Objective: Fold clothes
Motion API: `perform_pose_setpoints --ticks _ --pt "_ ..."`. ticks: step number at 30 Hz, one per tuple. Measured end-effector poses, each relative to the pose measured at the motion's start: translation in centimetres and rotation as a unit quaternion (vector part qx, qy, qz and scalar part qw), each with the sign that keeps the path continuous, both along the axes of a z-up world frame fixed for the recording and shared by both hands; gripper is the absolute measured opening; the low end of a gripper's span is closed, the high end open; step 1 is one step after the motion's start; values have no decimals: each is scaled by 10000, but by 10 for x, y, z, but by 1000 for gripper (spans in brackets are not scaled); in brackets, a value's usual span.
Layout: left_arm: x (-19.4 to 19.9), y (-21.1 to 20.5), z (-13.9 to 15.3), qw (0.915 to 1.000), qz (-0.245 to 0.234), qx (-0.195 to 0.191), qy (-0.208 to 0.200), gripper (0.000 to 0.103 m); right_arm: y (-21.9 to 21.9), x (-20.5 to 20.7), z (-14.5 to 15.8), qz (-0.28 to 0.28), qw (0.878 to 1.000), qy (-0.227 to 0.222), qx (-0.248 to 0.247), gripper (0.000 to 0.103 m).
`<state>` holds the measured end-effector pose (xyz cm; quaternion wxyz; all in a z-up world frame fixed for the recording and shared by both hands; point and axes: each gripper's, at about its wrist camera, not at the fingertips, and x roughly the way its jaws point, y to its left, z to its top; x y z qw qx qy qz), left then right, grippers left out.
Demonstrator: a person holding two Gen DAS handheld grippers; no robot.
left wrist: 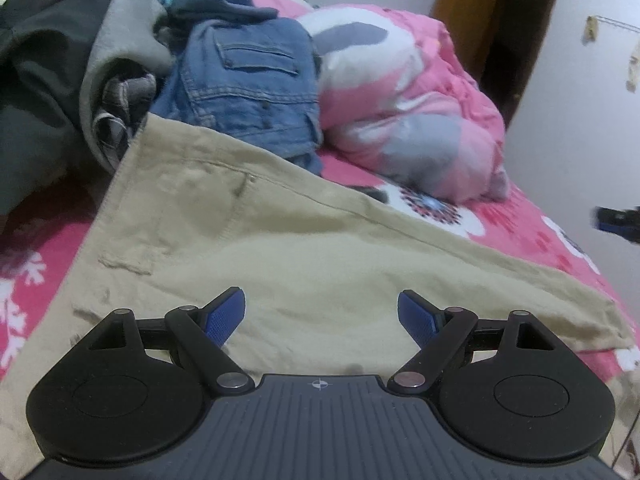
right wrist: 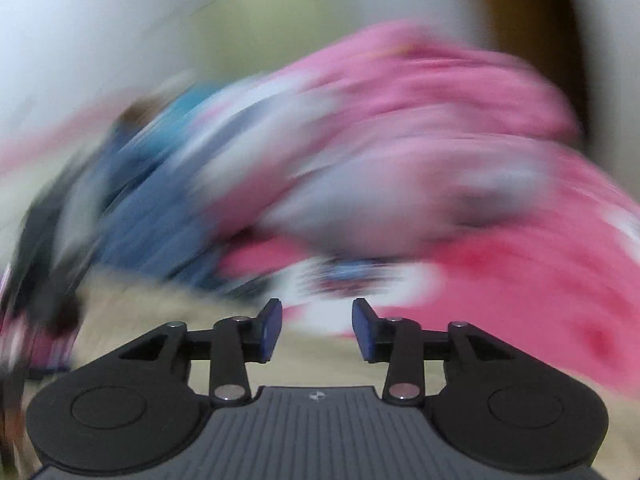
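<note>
Khaki trousers [left wrist: 280, 240] lie spread flat on the bed [left wrist: 520, 232], ready for creasing; unsorted clothes [left wrist: 132, 52] wait at eleven o'clock. Your left tool [left wrist: 321, 316] hovers over them spread wide, your right tool [right wrist: 317, 330] parted too, both empty.

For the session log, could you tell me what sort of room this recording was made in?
Most likely a bedroom: a bed under a pink floral sheet, a bunched pink quilt on it, unfolded clothes including beige trousers, and a wooden doorway beyond.
</note>
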<state>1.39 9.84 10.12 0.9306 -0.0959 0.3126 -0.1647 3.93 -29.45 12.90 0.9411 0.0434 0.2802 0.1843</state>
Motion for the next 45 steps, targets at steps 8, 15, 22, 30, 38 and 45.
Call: perform_pose_setpoints --ticks 8,15,22,30,38,45 --pt "45 -2 -36 9987 213 460 102 85 214 109 -58 2162 9617 -473 -1618 45" --pt "44 -3 -63 9966 113 820 -24 92 274 148 -94 2919 9254 -168 -2413 40" --pt "40 10 -58 9927 748 884 -334 91 269 130 -64 2365 9383 -1018 -2307 1" --pt "41 24 -65 9950 738 658 -113 92 253 166 -100 910 9741 -633 -1972 0" --pt "38 14 -60 9948 657 735 -254 94 50 49 -31 -724 9964 -433 42 6" --pt "33 -27 -29 9900 341 1165 -711 94 -211 -78 -27 -3414 9364 -76 802 45"
